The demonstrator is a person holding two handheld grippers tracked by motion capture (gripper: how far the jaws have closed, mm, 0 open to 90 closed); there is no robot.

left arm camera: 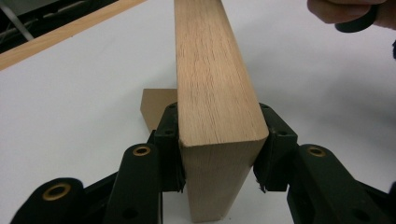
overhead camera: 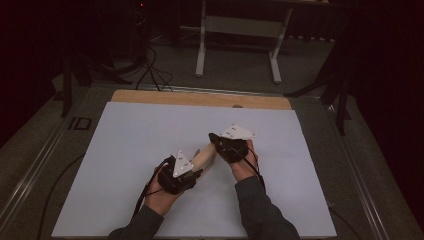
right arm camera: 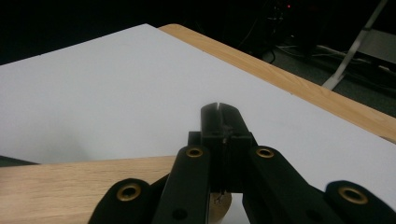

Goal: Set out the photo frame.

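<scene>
Dim room all around, with a white sheet laid over the wooden tabletop point(overhead camera: 200, 98) taking up the middle of the high view, and some desk legs and cables on the floor along the top of the frame.

Near the center of that sheet, a person has a hand-held gripper in each hand. The left hand-held gripper point(left arm camera: 219, 156) is clamped on a wooden block point(left arm camera: 212, 88), pads pressing on its two side faces near one end. In the left gripper view the block runs straight away from the jaws toward the top of the frame, so its long axis lines up with that gripper. In the high view it slants from lower left up to the right, bridging the two hands.

The right hand-held gripper point(right arm camera: 219, 109) has its jaws pressed together with nothing between them. In the right gripper view the block point(right arm camera: 70, 186) sits at the lower left, passing under and beside the jaws, with the closed tips pointing past it over the white sheet.

So the block's far end is right next to the right gripper, just off to its side. My guess is the right one would need to open up and swing toward that end to take it. A small tan piece point(left arm camera: 156, 105) peeks out behind the left jaws; can't tell what it is.
</scene>
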